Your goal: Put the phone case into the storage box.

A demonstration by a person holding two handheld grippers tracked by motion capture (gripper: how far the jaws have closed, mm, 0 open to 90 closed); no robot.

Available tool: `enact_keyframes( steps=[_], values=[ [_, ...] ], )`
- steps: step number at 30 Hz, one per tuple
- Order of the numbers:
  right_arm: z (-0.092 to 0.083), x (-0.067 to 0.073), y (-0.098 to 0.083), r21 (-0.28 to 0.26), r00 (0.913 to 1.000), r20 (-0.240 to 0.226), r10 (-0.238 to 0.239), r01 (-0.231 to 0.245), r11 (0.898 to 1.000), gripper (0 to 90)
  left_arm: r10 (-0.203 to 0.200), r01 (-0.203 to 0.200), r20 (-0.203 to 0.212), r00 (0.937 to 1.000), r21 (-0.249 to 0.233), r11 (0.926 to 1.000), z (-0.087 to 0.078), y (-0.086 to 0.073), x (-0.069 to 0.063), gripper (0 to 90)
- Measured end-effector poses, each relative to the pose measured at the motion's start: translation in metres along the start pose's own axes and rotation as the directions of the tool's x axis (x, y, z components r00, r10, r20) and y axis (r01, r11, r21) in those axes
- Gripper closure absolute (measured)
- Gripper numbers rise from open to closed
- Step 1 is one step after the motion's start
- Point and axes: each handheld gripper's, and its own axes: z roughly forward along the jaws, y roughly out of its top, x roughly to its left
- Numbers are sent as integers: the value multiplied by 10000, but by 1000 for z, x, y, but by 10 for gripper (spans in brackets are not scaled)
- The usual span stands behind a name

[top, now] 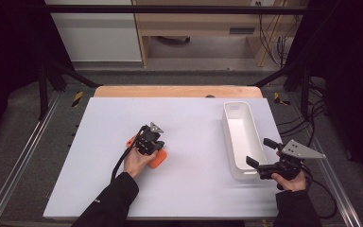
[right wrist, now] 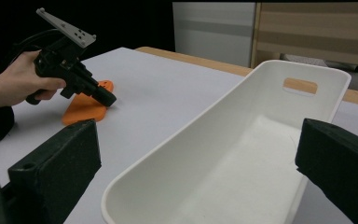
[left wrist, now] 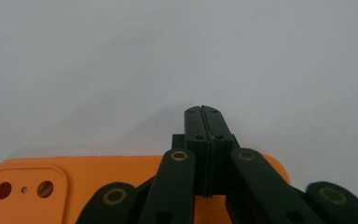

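My left gripper (top: 152, 135) is clenched tight with nothing between its jaws, its tips resting at the edge of a flat orange phone case (left wrist: 51, 184) that lies mid-counter (top: 189, 118). My right gripper (top: 260, 153) is released, jaws spread wide, hovering at the near end of a long white bin (right wrist: 242, 154) toward the right.

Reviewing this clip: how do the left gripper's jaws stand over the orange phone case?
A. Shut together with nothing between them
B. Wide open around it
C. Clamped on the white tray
A: in the left gripper view the left gripper has its jaws pressed flat together above the orange phone case, empty.
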Motion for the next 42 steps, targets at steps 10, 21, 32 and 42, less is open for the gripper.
enact_keyframes(
  steps=[10, 21, 32, 42],
  values=[
    [0, 0, 0, -27, 10000, -14, -42, 42, 10000, 4, 174, -174, -2, 9998, 102, 9998, -5, -5, -4, 899],
    [0, 0, 0, -3, 10000, -33, -45, 45, 10000, 4, 403, -406, 93, 9991, 250, 9989, -14, -13, -8, 900],
    [0, 0, 0, 4, 10000, -55, -48, 48, 10000, 4, 674, -680, 157, 9976, 423, 9968, -22, -22, -11, 900],
    [0, 0, 0, -1, 10000, -72, -41, 41, 10000, 4, 799, -806, 173, 9967, 456, 9957, -27, -27, -10, 900]
  ],
)
